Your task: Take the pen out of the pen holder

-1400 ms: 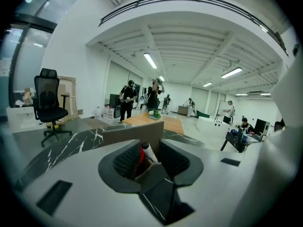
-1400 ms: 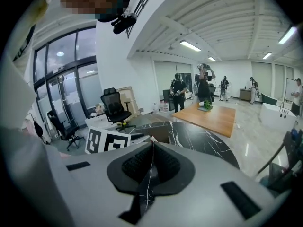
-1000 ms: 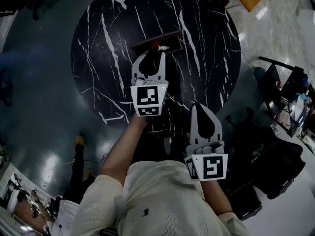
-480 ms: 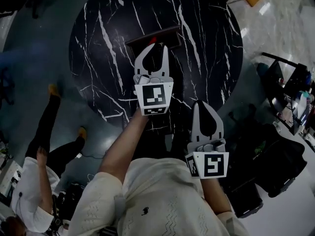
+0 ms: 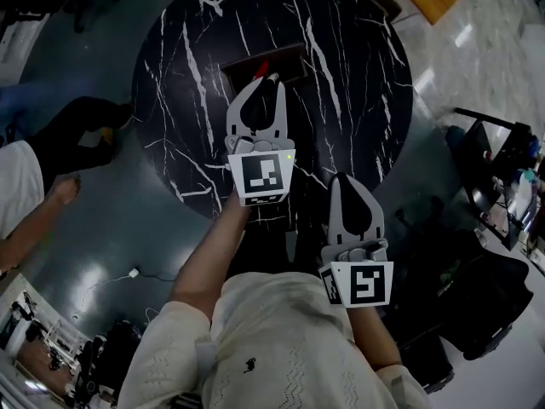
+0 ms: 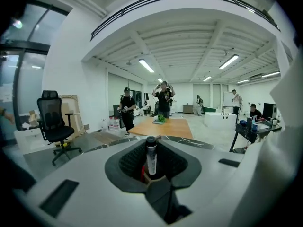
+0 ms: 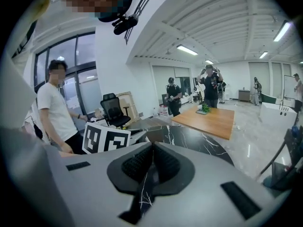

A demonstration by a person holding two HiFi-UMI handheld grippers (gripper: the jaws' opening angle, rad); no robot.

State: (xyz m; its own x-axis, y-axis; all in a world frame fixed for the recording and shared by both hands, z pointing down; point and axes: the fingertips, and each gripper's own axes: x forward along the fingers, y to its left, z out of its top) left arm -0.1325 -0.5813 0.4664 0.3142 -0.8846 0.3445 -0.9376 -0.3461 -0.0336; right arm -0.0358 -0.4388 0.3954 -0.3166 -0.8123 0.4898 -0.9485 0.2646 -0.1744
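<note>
The right gripper is closest to the person's body, by the near rim of the table. Its smooth grey jaws are pressed together, with nothing between the ribbed black pads. A little further out, the left gripper is over the tabletop, its jaws closed round the pen. The pen is a slim white barrel with a rounded black cap, and it stands upright between the pads, cap uppermost. Its lower end runs down towards the pen holder, a dark brown rectangular box on the far half of the table. I cannot tell whether the tip has cleared the holder. A sliver of something red shows just beside the pen, at the holder.

The table is round, glossy black stone with white veins. A person in a white T-shirt stands near its left side. Beyond are a pale wooden table, a black office chair on castors, and several people standing under strip lights.
</note>
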